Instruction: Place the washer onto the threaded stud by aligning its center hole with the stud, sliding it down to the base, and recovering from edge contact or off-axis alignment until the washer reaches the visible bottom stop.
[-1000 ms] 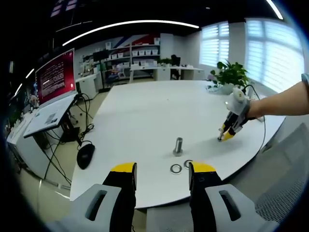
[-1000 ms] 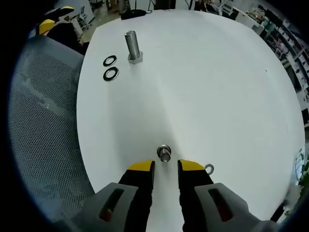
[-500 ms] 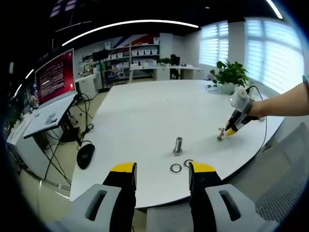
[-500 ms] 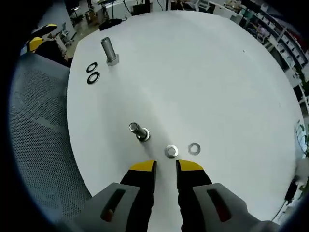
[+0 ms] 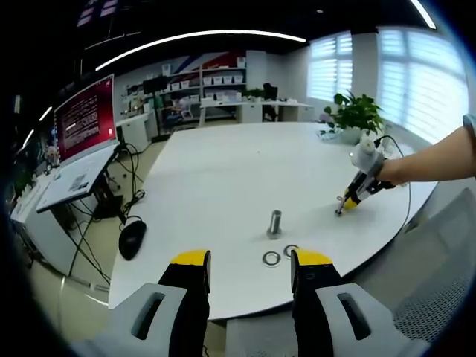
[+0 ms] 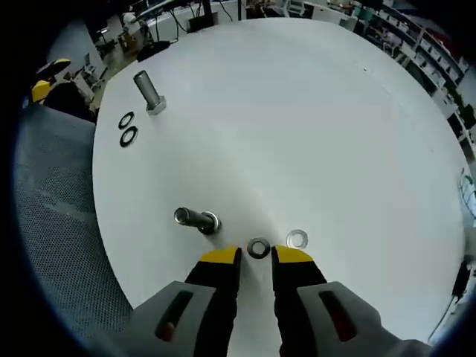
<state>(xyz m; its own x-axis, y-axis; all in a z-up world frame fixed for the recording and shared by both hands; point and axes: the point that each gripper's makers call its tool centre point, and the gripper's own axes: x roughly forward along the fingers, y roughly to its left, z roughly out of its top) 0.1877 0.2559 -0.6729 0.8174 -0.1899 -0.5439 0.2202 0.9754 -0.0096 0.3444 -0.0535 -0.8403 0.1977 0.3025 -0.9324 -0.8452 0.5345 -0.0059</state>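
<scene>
A small steel stud point(image 6: 197, 219) stands on the white table point(image 6: 312, 111), just left of my right gripper point(image 6: 256, 256). A grey washer point(image 6: 258, 248) lies flat right at the tips of its narrowly parted jaws, not held. A second washer point(image 6: 297, 239) lies beside it. Farther off stand a larger stud point(image 6: 149, 91) and two dark washers point(image 6: 128, 128). My left gripper point(image 5: 251, 260) hangs open at the table's near edge, behind that larger stud point(image 5: 274, 224) and its washers point(image 5: 271, 259). The right gripper point(image 5: 351, 199), held by a person's arm, points down at the table.
A grey mesh chair point(image 6: 52, 223) sits beside the table edge. A black mouse point(image 5: 132, 239) lies at the table's left rim. A red-lit monitor point(image 5: 85, 115) stands on a side desk, and a potted plant point(image 5: 355, 115) on the table's far right.
My right gripper has drawn back from the small stud and come over to the loose washer, which now lies at its tips. The left gripper has stayed still.
</scene>
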